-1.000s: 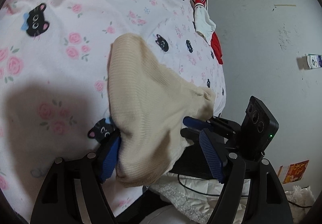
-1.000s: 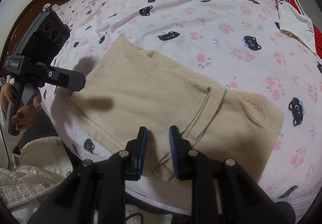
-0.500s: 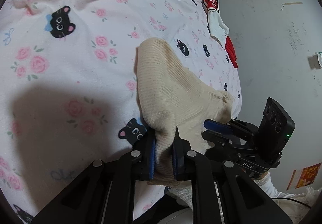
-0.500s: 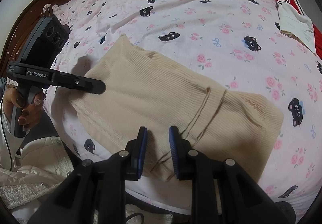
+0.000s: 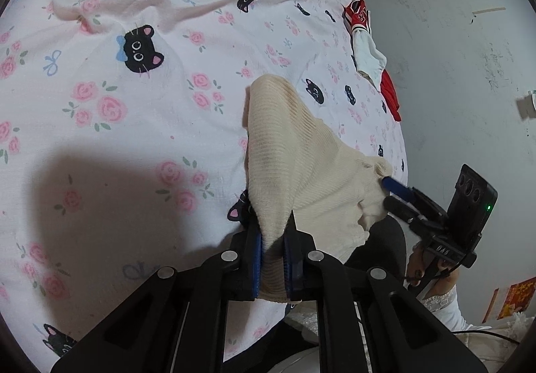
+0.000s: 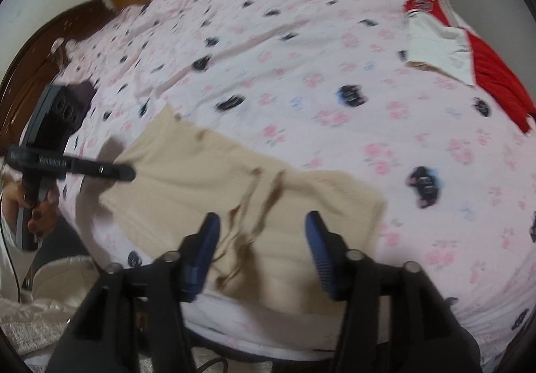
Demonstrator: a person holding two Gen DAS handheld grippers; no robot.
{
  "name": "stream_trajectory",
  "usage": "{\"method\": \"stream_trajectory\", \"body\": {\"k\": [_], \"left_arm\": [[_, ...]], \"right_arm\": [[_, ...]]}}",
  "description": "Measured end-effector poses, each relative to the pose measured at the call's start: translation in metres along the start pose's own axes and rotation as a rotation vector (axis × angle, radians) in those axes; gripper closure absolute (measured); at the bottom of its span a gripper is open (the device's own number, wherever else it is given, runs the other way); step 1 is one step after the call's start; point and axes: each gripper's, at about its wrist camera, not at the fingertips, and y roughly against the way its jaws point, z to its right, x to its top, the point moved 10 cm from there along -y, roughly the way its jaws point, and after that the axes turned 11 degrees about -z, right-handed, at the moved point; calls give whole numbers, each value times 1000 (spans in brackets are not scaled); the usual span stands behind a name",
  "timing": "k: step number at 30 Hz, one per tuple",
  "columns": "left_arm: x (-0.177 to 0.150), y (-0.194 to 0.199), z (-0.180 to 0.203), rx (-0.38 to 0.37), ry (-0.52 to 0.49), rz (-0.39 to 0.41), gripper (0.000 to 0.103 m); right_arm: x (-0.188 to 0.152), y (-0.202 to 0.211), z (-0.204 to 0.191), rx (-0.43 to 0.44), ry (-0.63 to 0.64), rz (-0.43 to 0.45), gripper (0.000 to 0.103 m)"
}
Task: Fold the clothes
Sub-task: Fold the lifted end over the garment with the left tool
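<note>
A beige ribbed knit garment [image 5: 294,165] lies on the pink cat-print bedspread [image 5: 134,105] near the bed's edge. My left gripper [image 5: 273,252] is shut on the garment's near edge, with cloth bunched between its blue pads. In the right wrist view the garment [image 6: 207,178] lies spread out, with its hem under my right gripper [image 6: 263,235], which is open above it and holds nothing. The left gripper [image 6: 124,172] shows there at the garment's left edge. The right gripper [image 5: 388,187] shows in the left wrist view at the garment's far corner.
A red and white garment [image 6: 445,48] lies at the bed's far right and shows in the left wrist view [image 5: 368,54]. A wooden headboard [image 6: 37,64] curves at the left. A grey wall [image 5: 452,71] borders the bed.
My left gripper closed on the garment's edge and holds it. My right gripper, nearly shut before, has opened wide over the hem; its view is blurred by motion.
</note>
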Motion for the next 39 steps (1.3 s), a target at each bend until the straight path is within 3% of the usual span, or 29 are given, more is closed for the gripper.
{"method": "stream_trajectory", "body": {"k": [6,13,16,19,21,23,28,39], "left_arm": [[-1,-6,5,-28,7,-26,95],[-5,-11,9,-75,40,-57,70],[-7,-15,15,-61,22,-70,60],[-9,-18,20,-32,1,-83,57],[-10,-20,22,14,-18,-82,60],[-11,-23,21,65,-35,-84,94],[-10,-24,21,121,-68,-58,96],[1,7,-1,166,-12,31,97]], "right_arm": [[0,3,33,22,-109,0,37],[1,-1,30,7,-88,-8,37],[1,-1,28,7,-82,-5,37],[1,0,30,8,-85,-3,37],[1,1,32,9,-90,-1,37],[0,1,33,9,-93,-1,37],[0,1,35,7,-95,-1,37],[1,3,33,3,-87,3,37]]}}
